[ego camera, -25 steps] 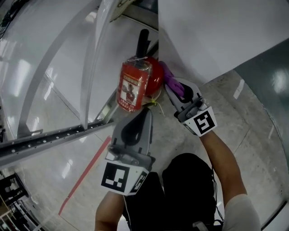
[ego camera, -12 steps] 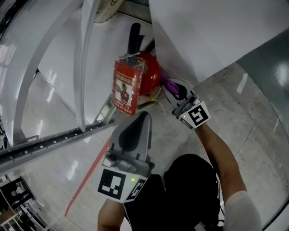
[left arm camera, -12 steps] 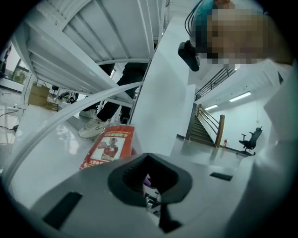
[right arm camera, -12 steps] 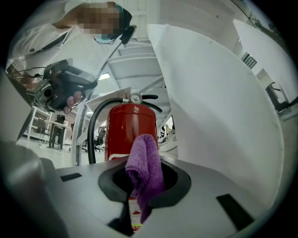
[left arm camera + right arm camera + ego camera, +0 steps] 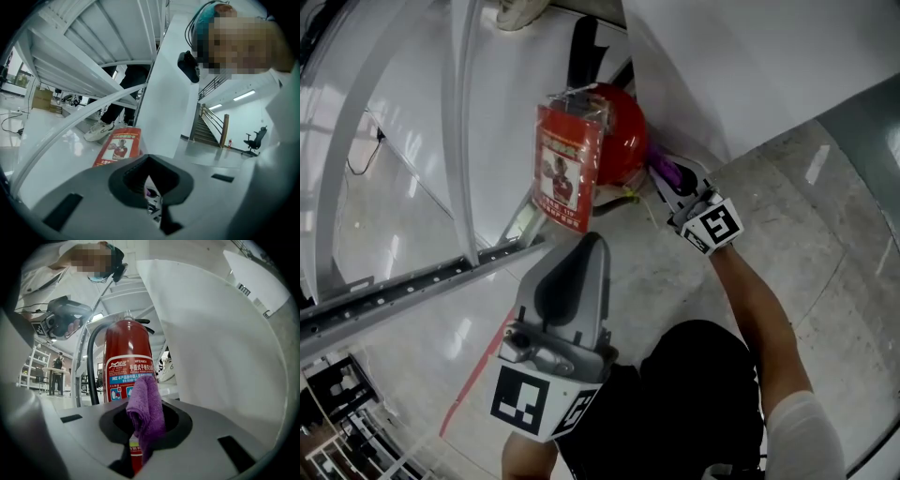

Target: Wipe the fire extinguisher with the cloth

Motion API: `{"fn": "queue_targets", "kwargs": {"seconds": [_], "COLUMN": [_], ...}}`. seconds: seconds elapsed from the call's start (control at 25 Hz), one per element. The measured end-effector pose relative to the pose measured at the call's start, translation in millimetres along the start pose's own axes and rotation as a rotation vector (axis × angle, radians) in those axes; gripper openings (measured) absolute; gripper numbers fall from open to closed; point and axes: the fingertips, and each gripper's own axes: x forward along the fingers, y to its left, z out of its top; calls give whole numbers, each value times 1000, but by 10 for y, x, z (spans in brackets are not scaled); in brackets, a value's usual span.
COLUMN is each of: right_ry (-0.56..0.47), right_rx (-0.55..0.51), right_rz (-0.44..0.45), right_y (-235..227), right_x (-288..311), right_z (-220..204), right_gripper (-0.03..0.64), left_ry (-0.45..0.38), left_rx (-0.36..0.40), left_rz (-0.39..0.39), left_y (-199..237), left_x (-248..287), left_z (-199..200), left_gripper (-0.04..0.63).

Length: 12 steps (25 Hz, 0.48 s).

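The red steel fire extinguisher (image 5: 127, 357) stands on the grey floor (image 5: 769, 197) beside a white panel (image 5: 211, 333). Its label reads "MFZ/ABC4"; the smaller Chinese print is illegible. The right claw (image 5: 143, 437) grips a purple terry cloth (image 5: 146, 408), hiding the extinguisher's base. The left claw (image 5: 152, 199) is closed and empty.

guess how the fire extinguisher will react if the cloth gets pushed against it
Probably stays put: the fire extinguisher looks like a heavy metal cylinder standing upright. Being tall and narrow, a hard shove high might tip it. Its glossy paint likely lets the purple cloth slide easily.
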Motion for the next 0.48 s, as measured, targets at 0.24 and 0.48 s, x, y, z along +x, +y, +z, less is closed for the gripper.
{"fn": "queue_targets", "kwargs": {"seconds": [0.24, 0.48], "right_ry": [93, 172], "right_rx": [-8, 2], "right_rz": [7, 10], "right_y": [-32, -75], "right_x": [-14, -38], "right_z": [-382, -728], "right_gripper": [58, 58], "left_ry": [1, 2], "left_rx": [11, 25], "left_rz": [2, 12], "left_y": [-8, 9], "left_x": [-25, -82], "left_z": [11, 43], "left_gripper": [5, 5]}}
